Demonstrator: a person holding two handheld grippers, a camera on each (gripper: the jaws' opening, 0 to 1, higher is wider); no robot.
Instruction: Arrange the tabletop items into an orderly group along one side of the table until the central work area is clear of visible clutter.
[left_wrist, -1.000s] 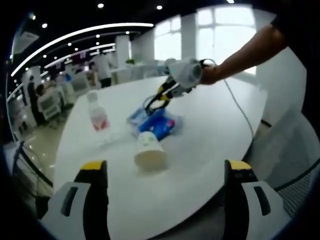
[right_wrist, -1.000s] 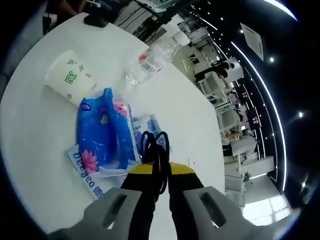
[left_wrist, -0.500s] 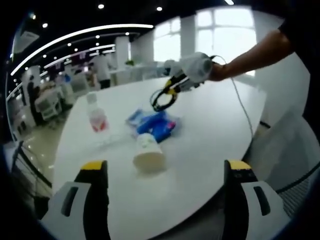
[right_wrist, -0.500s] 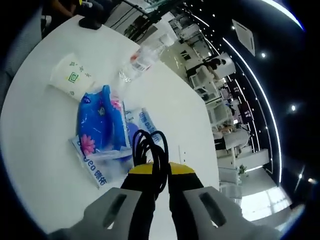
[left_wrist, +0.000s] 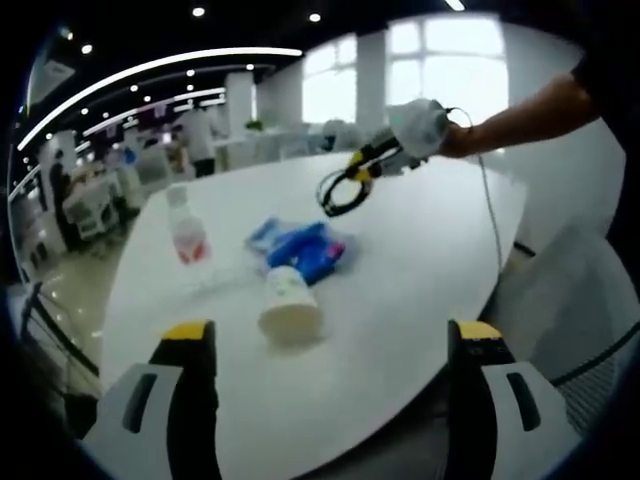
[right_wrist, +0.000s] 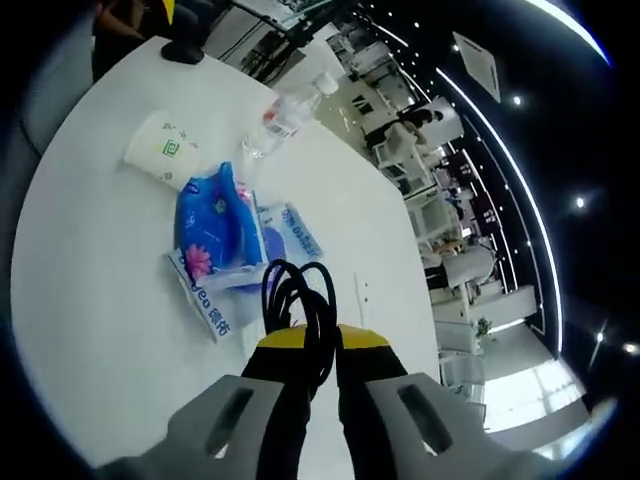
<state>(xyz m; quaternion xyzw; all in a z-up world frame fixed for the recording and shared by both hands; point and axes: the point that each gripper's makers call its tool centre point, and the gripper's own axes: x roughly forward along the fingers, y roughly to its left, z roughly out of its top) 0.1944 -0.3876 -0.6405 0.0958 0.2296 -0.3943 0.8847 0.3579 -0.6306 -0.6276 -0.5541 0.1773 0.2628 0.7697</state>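
My right gripper (right_wrist: 312, 336) is shut on a coiled black cable (right_wrist: 298, 300), held up above the white table (right_wrist: 110, 300). The left gripper view shows that gripper (left_wrist: 372, 162) with the cable (left_wrist: 340, 192) dangling over the table's far part. A blue tissue pack (left_wrist: 305, 248) (right_wrist: 212, 222) lies mid-table on flat blue packets (right_wrist: 205, 300). A paper cup (left_wrist: 285, 300) (right_wrist: 165, 150) lies on its side in front of it. A clear water bottle (left_wrist: 186, 225) (right_wrist: 285, 115) stands to the left. My left gripper (left_wrist: 330, 340) is open over the near table edge, holding nothing.
A person's arm (left_wrist: 530, 110) reaches in from the right with a thin cord (left_wrist: 487, 200) trailing from the gripper. Office desks and people (left_wrist: 195, 135) stand beyond the table. A chair (left_wrist: 590, 300) sits at the table's right side.
My right gripper has lifted the black cable off the tissue pack and carried it up and away toward the table's far right. The left gripper stayed put.
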